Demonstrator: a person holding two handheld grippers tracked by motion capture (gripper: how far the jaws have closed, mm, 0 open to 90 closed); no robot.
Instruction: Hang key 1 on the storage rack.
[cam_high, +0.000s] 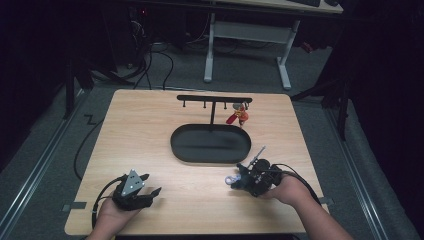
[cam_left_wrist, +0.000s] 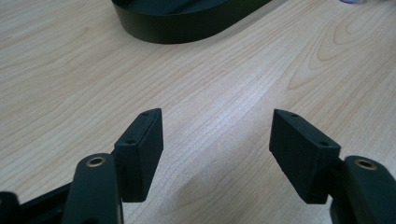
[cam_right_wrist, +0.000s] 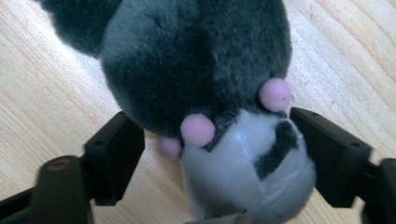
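Black oval tray (cam_high: 210, 145) bare inside, left gripper (cam_left_wrist: 215, 140) wide over table (cam_high: 150, 130) — right gripper (cam_right_wrist: 217, 149) straddling grey plush toy (cam_right_wrist: 201, 70), grip unclear

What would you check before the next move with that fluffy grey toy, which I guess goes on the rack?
1. Plush toy between the right tool's pads: ok.
2. Pads pressing the toy on both sides: cannot tell; one pad touches it, the other stands apart.
3. Left tool open, nothing between its pads: ok.
4. Free hooks on the black rack: ok; a red figure hangs near its right end.
5. Black tray out of the way: ok.
6. Toy's hanging loop: cannot tell.
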